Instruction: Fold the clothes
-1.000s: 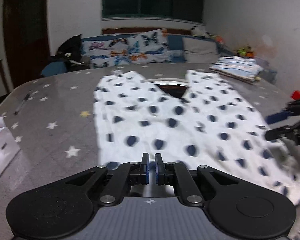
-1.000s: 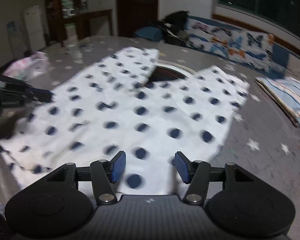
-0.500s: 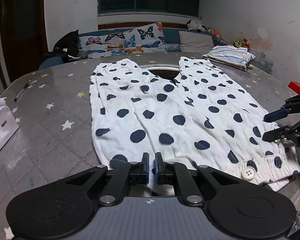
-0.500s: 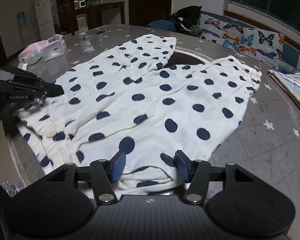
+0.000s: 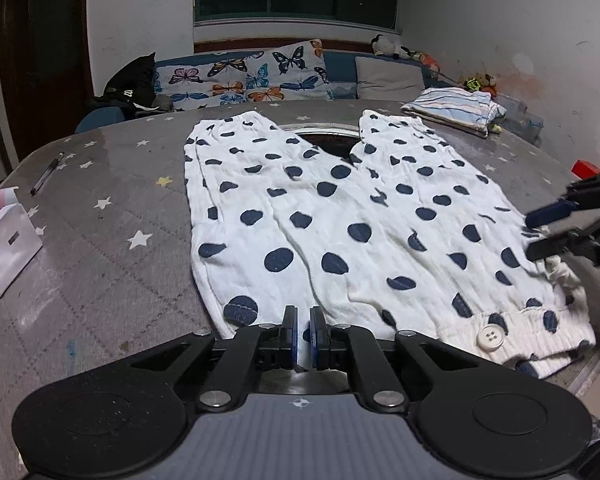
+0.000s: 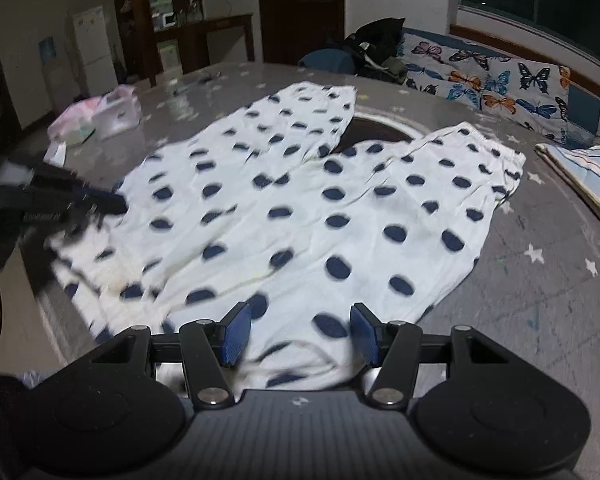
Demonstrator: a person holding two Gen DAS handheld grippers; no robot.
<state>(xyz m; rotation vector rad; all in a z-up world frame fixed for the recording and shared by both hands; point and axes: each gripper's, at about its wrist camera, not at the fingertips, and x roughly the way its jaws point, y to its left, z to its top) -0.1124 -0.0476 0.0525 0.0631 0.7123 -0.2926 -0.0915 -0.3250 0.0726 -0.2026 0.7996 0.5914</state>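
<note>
Left fingers: the blue pads of the left gripper [image 5: 303,338] stand nearly together, a thin slit between them, at the near hem of the polka-dot trousers [image 5: 340,224] — whether any cloth is pinched there cannot be told.
Right fingers: the right gripper [image 6: 300,334] is spread wide, its blue pads [image 6: 236,334] well apart and nothing between them, low over the waist end of the garment.
Trousers: white with navy dots, spread flat on the grey star-printed counter [image 5: 112,216], both legs pointing away toward the far edge, a dark round opening in the counter showing between them.
Waistband: lies at the near edge of the counter; a white button [image 5: 491,336] shows on it in the left wrist view.
Cross views: the right gripper [image 5: 556,232] appears at the right edge of the left camera, beside the waistband corner; the left gripper [image 6: 60,200] appears blurred at the left of the right camera.
Also on the counter: a folded striped cloth [image 5: 456,110] at the far right, a pen [image 5: 46,172] and a white-and-pink pack [image 5: 4,240] at the left — all apart from the trousers.
Background: a sofa with butterfly cushions [image 5: 260,76] under a dark window.
</note>
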